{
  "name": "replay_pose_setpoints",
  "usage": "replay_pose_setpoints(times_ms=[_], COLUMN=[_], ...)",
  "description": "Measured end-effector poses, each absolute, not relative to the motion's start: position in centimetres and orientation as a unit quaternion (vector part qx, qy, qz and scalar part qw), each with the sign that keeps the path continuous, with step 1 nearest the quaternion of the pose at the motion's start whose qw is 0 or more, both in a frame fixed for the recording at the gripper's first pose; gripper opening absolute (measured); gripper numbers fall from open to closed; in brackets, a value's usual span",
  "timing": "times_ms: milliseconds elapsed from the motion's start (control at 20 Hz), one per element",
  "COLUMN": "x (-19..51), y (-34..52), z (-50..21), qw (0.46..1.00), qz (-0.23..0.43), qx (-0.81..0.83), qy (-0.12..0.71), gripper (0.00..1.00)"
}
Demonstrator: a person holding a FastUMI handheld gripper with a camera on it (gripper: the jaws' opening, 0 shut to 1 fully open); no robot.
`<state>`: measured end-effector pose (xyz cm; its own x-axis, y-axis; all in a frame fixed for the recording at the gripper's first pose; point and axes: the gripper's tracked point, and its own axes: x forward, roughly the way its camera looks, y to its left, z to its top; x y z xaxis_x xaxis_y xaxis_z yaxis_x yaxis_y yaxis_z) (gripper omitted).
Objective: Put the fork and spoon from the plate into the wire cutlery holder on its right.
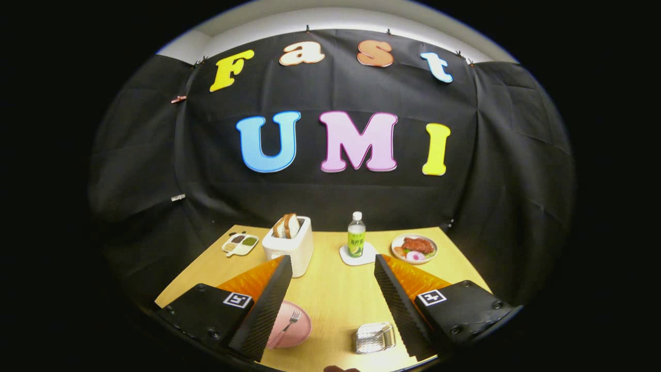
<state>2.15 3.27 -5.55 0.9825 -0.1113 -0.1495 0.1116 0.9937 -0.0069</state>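
A pink plate [298,330] lies on the wooden table, partly hidden behind my left finger. A fork [289,324] rests on the plate, tines pointing away from me. The spoon is hidden or too small to make out. The wire cutlery holder [375,338] stands to the plate's right, close to my right finger. My gripper [333,266] hovers above the table with its fingers wide apart and nothing between them; plate and holder both lie below, between the fingers.
Beyond the fingers stand a white toaster [289,244] with bread, a green-labelled bottle [356,235] on a white coaster, a plate of food [414,248] at the far right and a small sauce dish [240,243] at the far left.
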Motion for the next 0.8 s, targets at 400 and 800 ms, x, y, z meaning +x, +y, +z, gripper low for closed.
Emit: replay_pose_setpoints(times_ms=[400,800], x=[4.3,4.9], y=[9.4,13.7], z=[-16.5,-28.5], qw=[0.972,0.92], qz=[-0.011,0.008], qx=[0.003,-0.007], qy=[0.236,0.392], gripper=[1.0,1.0])
